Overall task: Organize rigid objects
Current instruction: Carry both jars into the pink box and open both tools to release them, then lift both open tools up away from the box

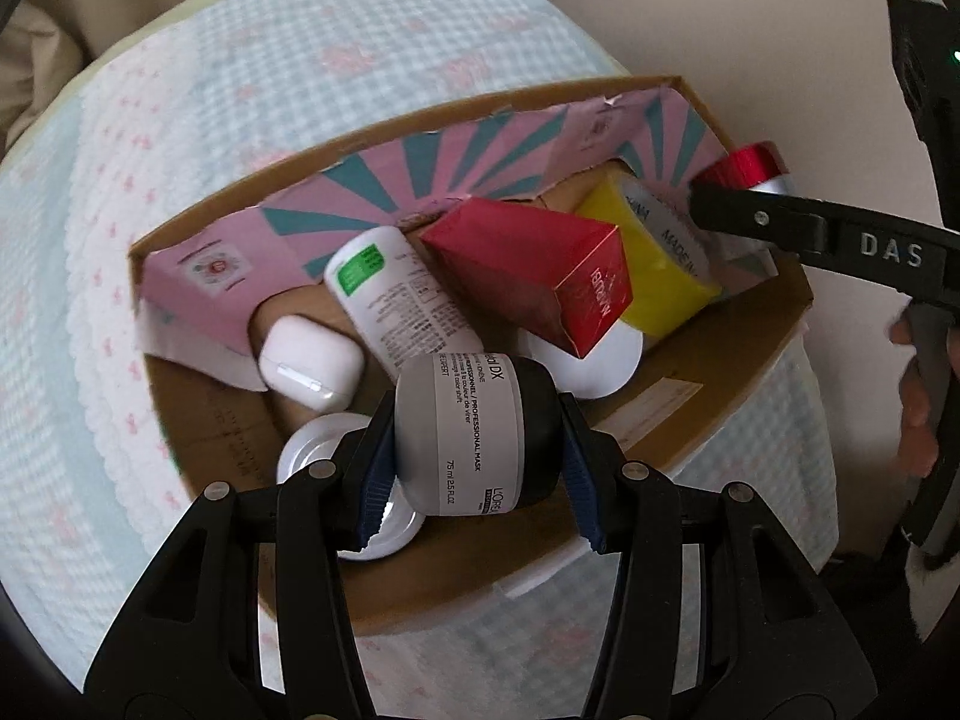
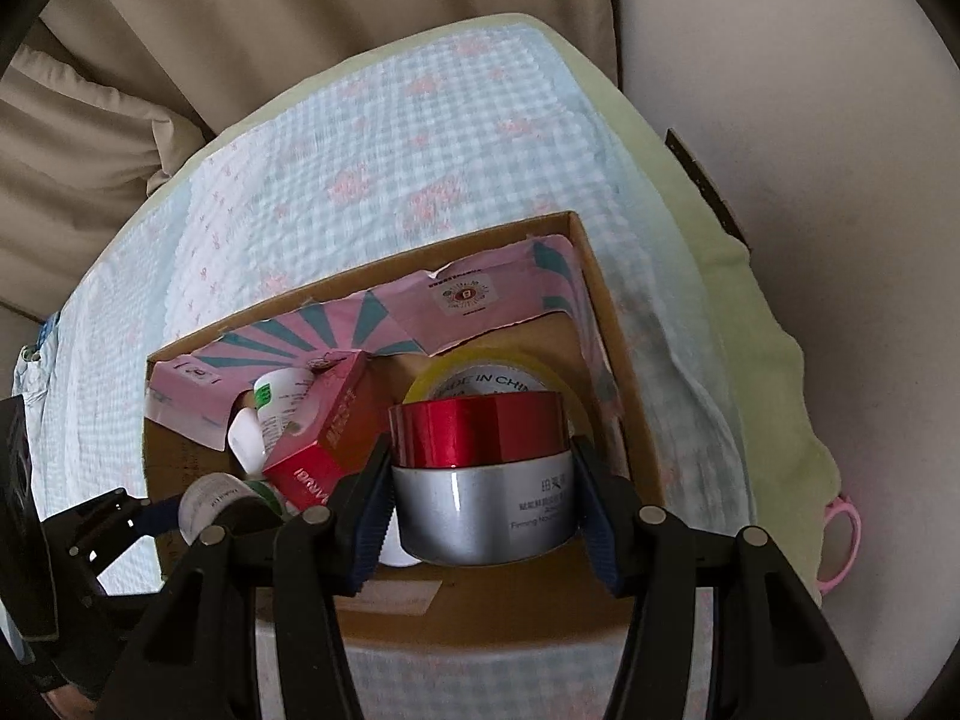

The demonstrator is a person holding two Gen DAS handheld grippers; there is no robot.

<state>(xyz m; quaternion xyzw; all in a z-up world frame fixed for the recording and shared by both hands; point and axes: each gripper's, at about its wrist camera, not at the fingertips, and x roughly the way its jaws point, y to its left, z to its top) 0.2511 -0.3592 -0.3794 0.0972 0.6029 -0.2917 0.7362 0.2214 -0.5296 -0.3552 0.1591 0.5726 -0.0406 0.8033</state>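
Two jars hang over the cardboard box (image 1: 774, 324): left gripper (image 1: 477, 450) jaws pinch a black-lidded jar (image 1: 474, 435), right gripper (image 2: 480, 510) jaws pinch a red-lidded jar (image 2: 480, 480). Placing step, probably; next, lower each into a free gap and release.

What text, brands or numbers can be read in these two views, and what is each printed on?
"PROFESSIONAL MASK", "75 ml 2.5 FL.OZ", "L'OR…" cut off: grey jar in the left tongs.
"Firming" plus blurred characters: silver jar in the right tongs.
"MADE IN CHIN…": yellow tape roll.
"DAS": right tongs' arm.
Red box, white tube: unreadable.
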